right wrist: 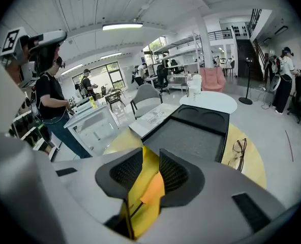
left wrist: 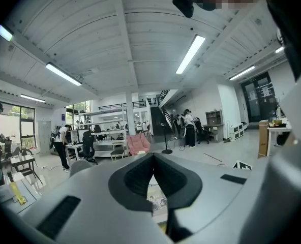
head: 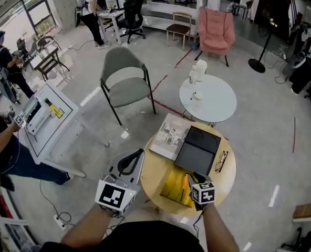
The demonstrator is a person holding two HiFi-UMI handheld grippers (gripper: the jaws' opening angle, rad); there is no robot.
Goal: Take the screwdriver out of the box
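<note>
An open yellow box (head: 175,187) lies at the near edge of the round wooden table (head: 154,176). An orange piece (head: 186,181), seemingly the screwdriver's handle, shows inside it. My right gripper (head: 194,178) points down into the box. In the right gripper view its jaws (right wrist: 150,159) stand apart over the yellow box (right wrist: 138,197), with the orange piece (right wrist: 151,189) between them and not pinched. My left gripper (head: 137,154) hangs left of the table over the floor. Its tips (left wrist: 151,155) meet with nothing in them.
A black tray (head: 198,148) lies behind the box, a magazine (head: 170,135) on its left and glasses (head: 221,161) on its right. Beyond stand a white round table (head: 213,101) and a green chair (head: 125,80). A person sits at a white desk (head: 50,125) on the left.
</note>
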